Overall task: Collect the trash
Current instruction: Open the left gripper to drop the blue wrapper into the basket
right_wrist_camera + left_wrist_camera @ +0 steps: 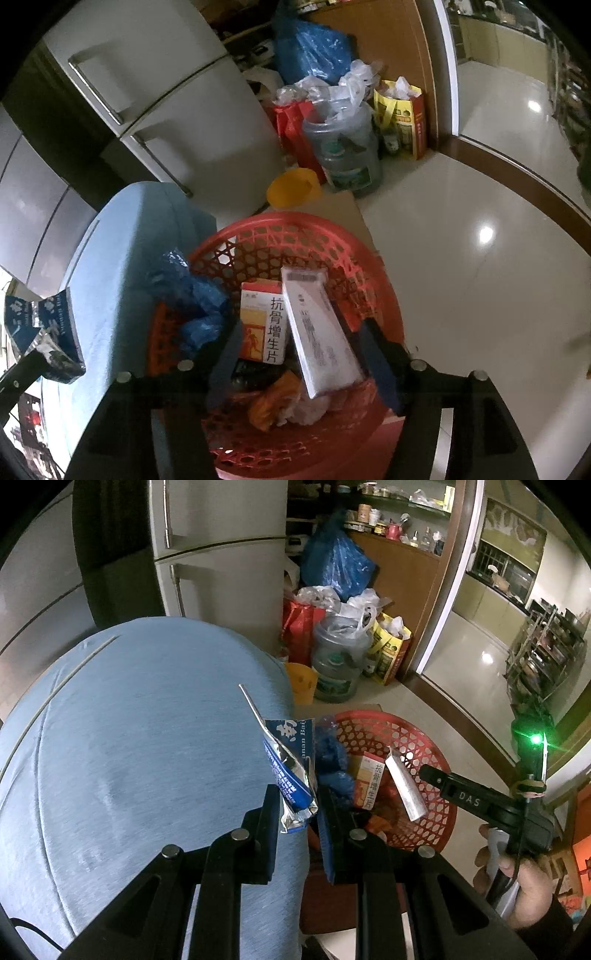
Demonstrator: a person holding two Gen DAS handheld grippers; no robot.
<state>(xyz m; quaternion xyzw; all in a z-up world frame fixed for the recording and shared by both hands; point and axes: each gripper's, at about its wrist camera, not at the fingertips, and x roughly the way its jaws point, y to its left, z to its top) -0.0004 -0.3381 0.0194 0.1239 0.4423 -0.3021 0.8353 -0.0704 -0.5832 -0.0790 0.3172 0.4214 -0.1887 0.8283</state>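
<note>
Left fingers [297,805] clamp blue foil wrapper [291,771]; right fingers [306,354] apart, white box [319,332] loose between.

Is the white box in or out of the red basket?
In: the white box leans inside the red basket, unpinched between the right gripper's spread fingers.

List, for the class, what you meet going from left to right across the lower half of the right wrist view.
Blue foil wrapper → blue tabletop → crumpled blue plastic bag → orange medicine box → long white box → red basket's right rim → shiny tiled floor.
</note>
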